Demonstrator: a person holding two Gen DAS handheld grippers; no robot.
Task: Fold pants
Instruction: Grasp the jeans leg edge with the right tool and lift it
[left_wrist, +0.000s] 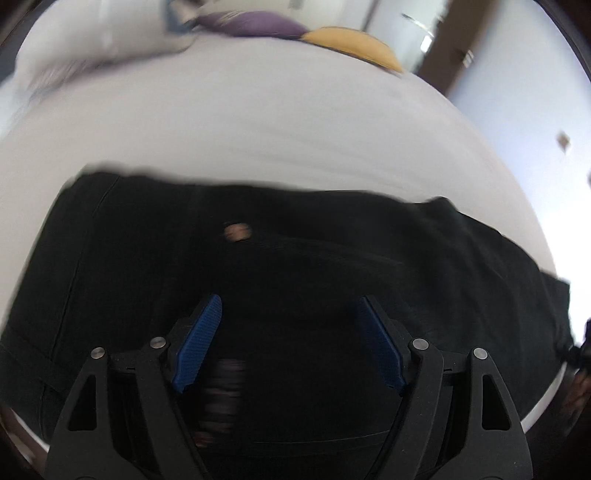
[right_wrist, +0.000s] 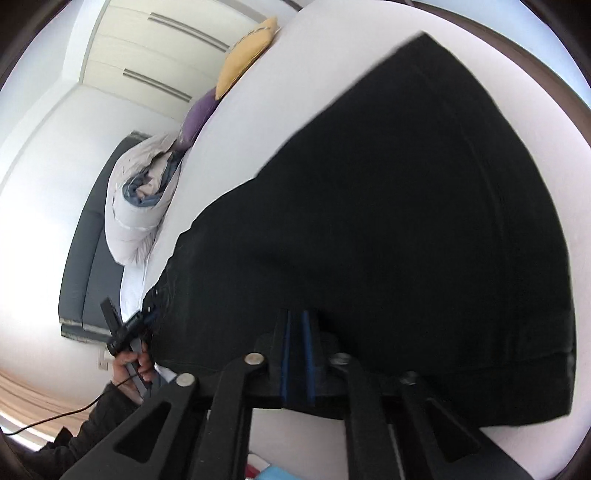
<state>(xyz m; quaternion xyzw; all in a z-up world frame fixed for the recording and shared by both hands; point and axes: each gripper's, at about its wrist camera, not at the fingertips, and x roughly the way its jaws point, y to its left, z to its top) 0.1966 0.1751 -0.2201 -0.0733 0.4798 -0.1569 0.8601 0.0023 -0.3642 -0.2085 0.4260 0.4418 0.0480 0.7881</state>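
One pair of black fabric pants (right_wrist: 388, 221) on white bed sheet (left_wrist: 258, 122), left gripper (left_wrist: 290, 343) jaws spread above them, right gripper (right_wrist: 295, 354) clamped on their edge.

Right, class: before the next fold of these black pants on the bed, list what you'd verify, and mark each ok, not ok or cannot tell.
1. Right gripper shut on pants edge: ok.
2. Left gripper gripping fabric: not ok, jaws apart over the cloth.
3. Pants lying on the bed: ok.
4. Pillows away from pants: ok.
5. Cloth free of wrinkles: cannot tell, too dark and blurred.
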